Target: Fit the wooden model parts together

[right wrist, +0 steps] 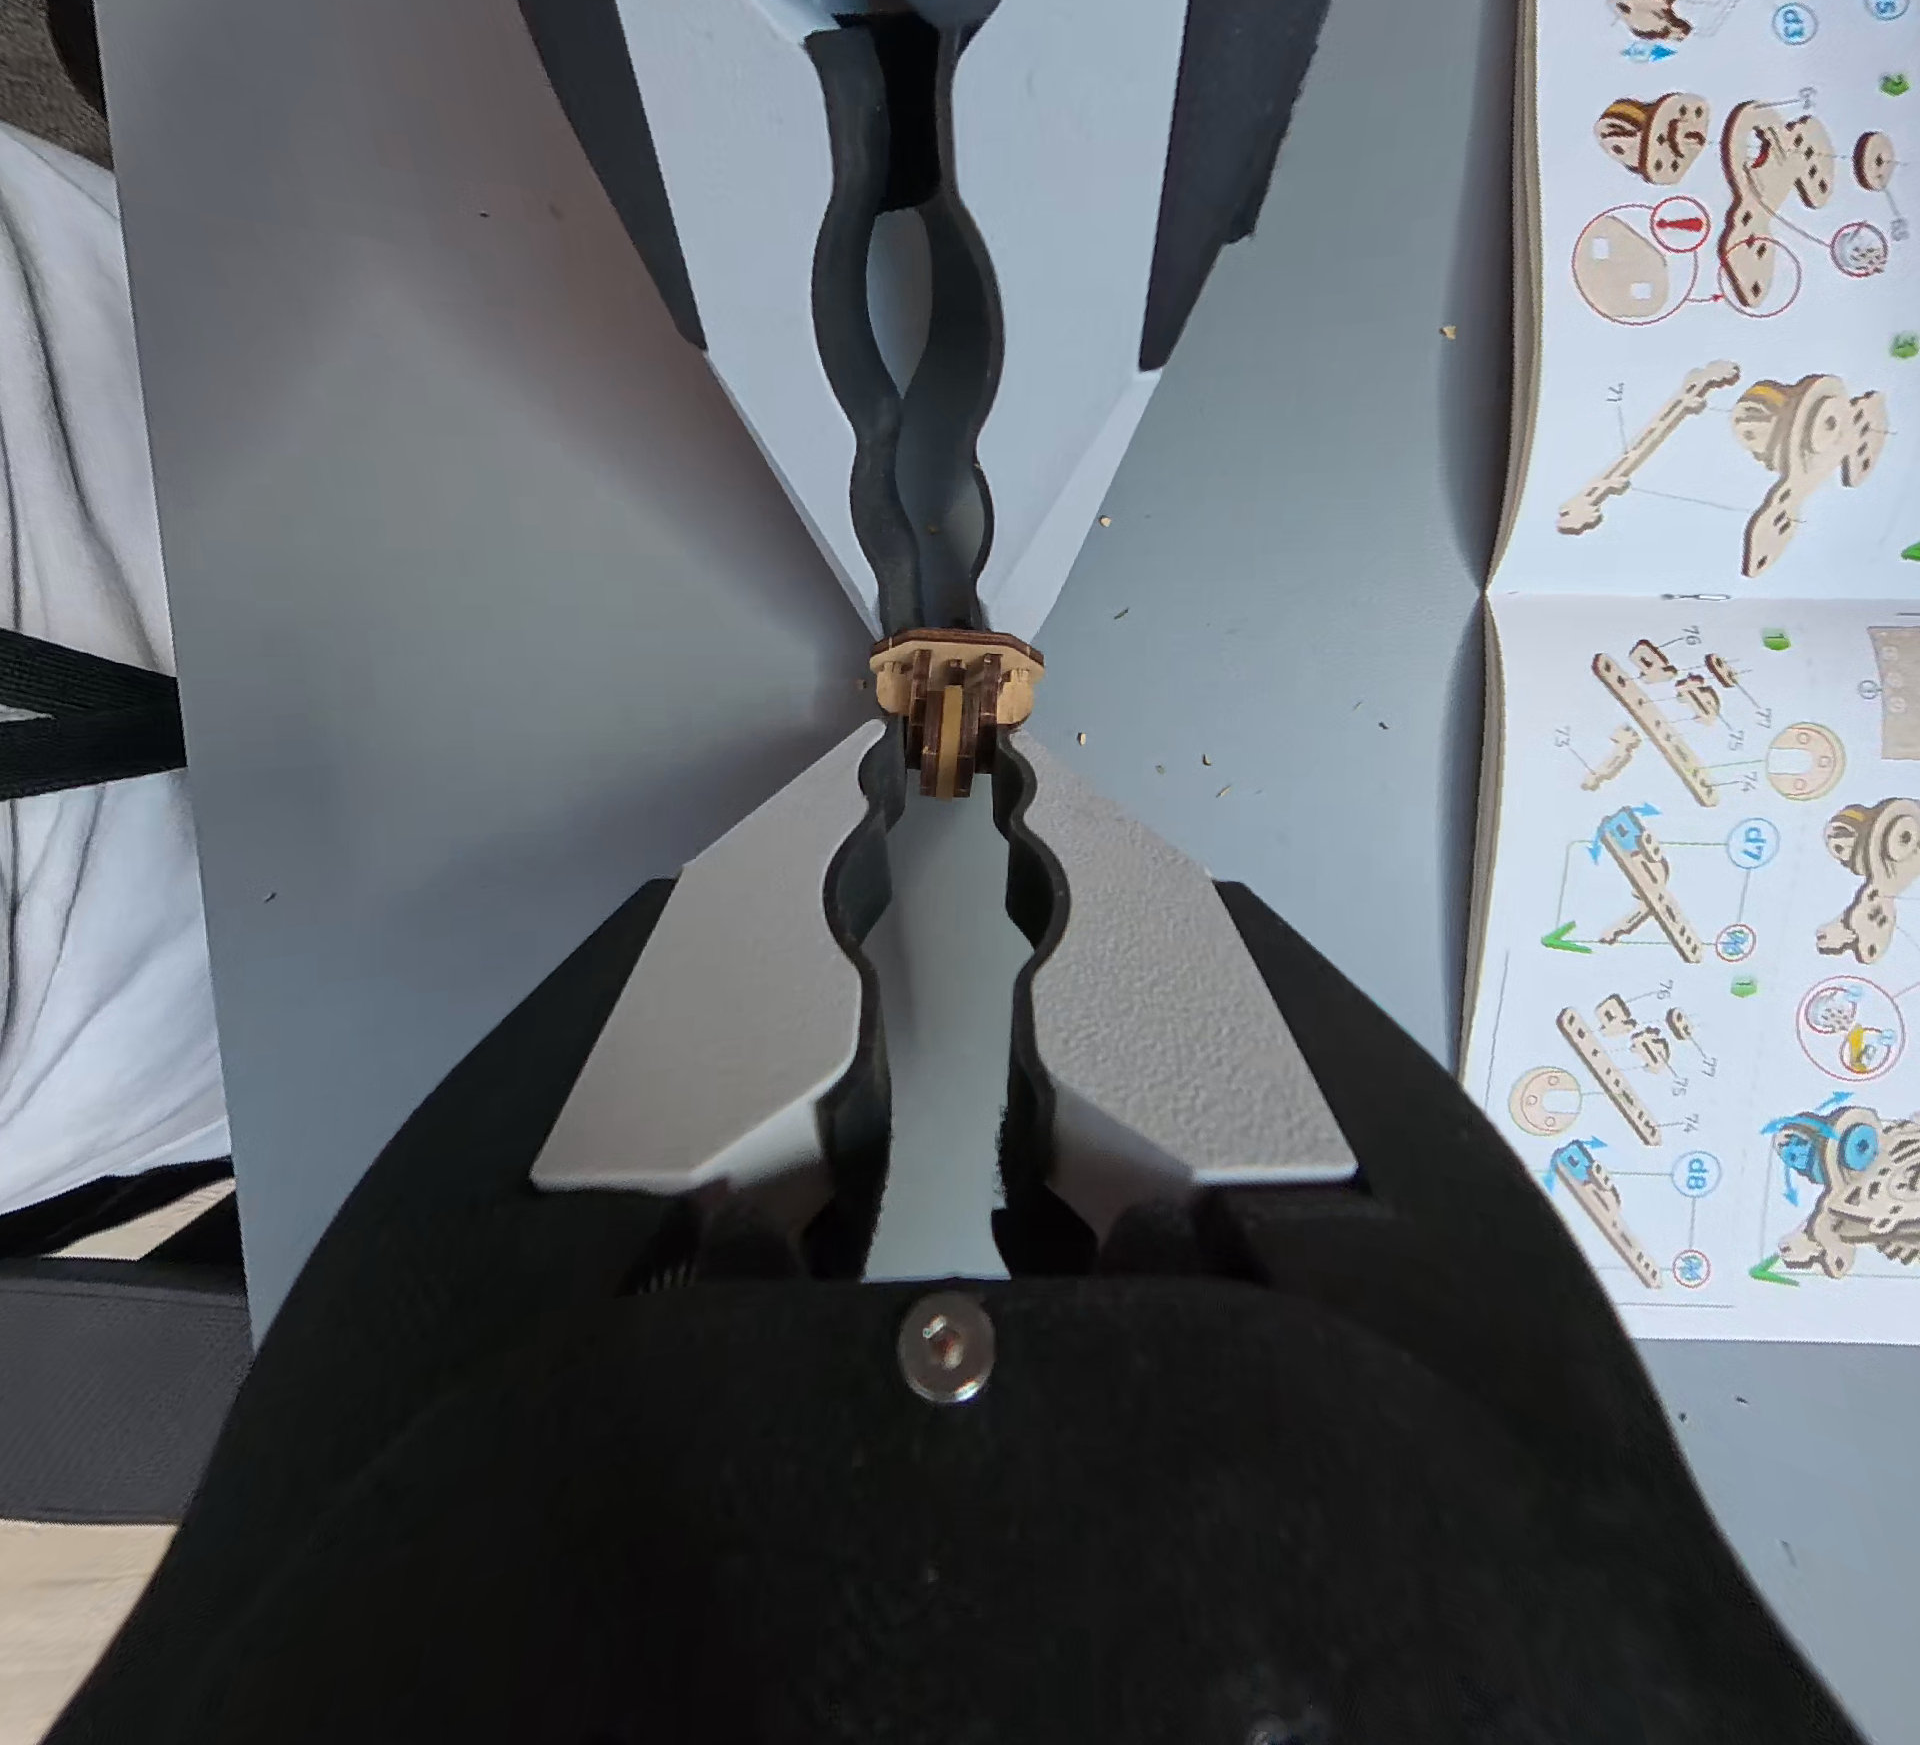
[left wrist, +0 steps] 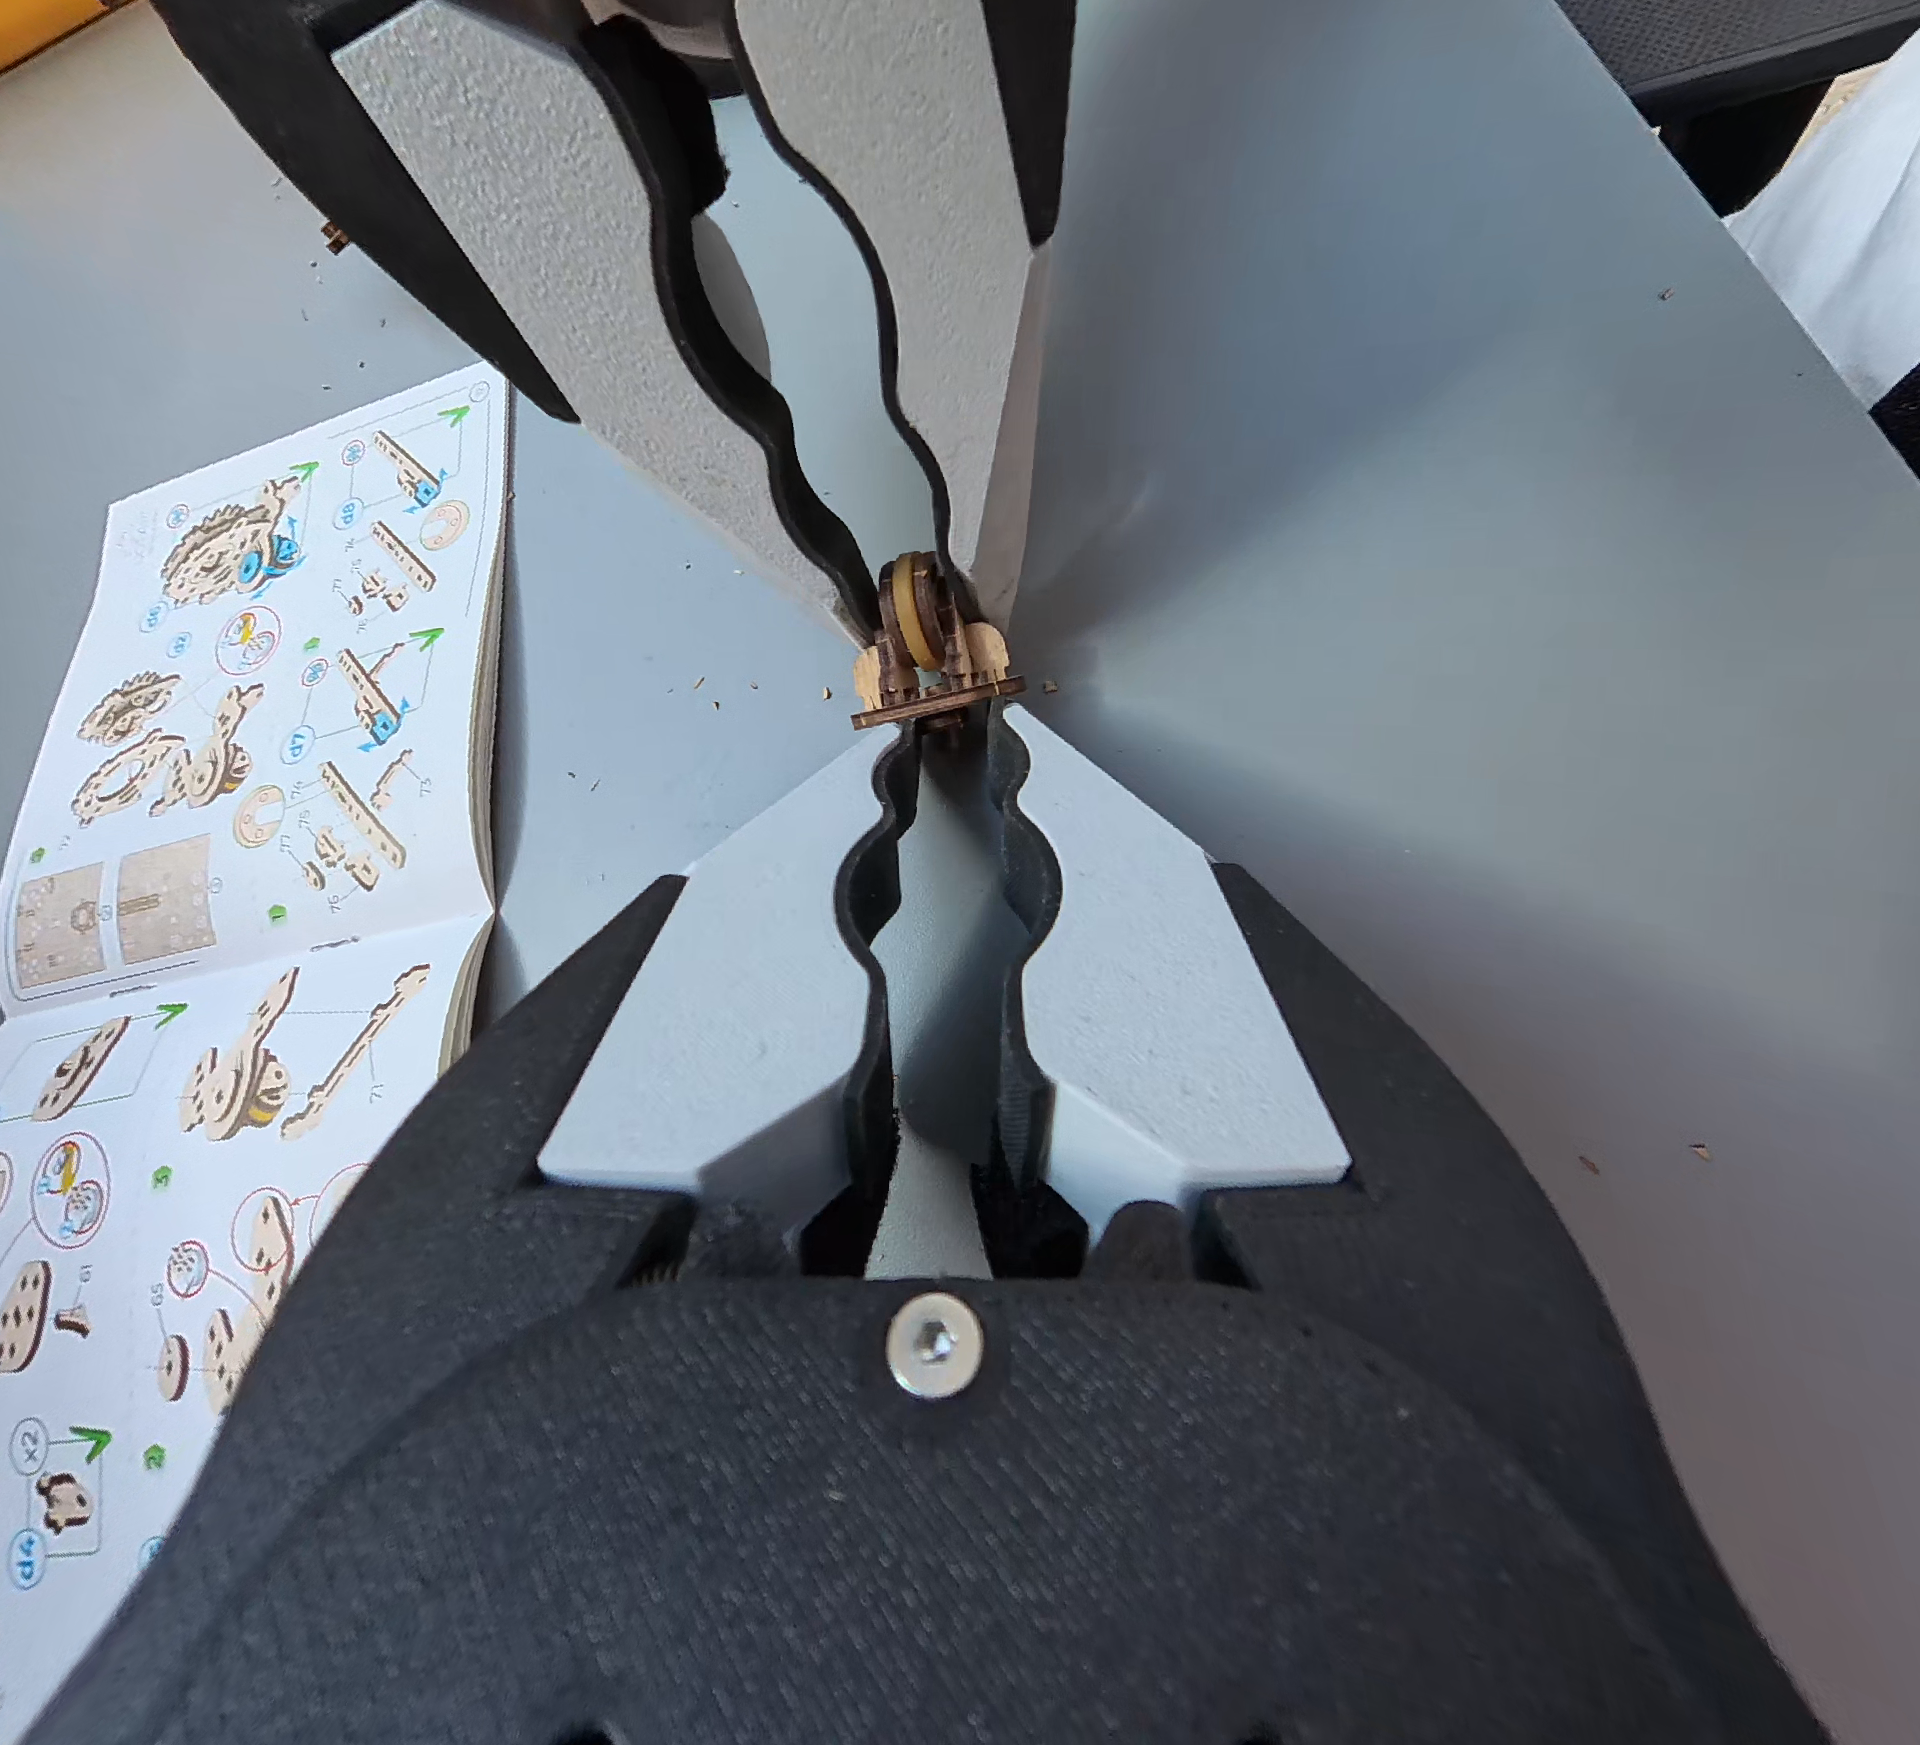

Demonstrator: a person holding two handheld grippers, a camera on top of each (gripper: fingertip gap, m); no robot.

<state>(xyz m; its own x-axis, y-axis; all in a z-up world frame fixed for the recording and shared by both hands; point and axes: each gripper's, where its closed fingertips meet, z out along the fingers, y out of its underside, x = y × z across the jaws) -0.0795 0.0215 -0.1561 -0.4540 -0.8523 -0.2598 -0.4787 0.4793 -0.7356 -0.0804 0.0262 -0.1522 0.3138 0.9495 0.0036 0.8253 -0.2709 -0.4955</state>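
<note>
Left wrist view shows the left gripper (left wrist: 951, 729) pinching the flat bottom of a small wooden model (left wrist: 928, 651) above the grey table (left wrist: 1403, 552). Facing it tip to tip, the right gripper (right wrist: 940, 760) pinches the model's round top. An open instruction booklet (left wrist: 270, 760) lies flat beside them.

Both wrist views face each other closely, sharing the wooden assembly (left wrist: 932, 646) (right wrist: 951, 708) above the table (left wrist: 1403, 552) (right wrist: 416, 500)
</note>
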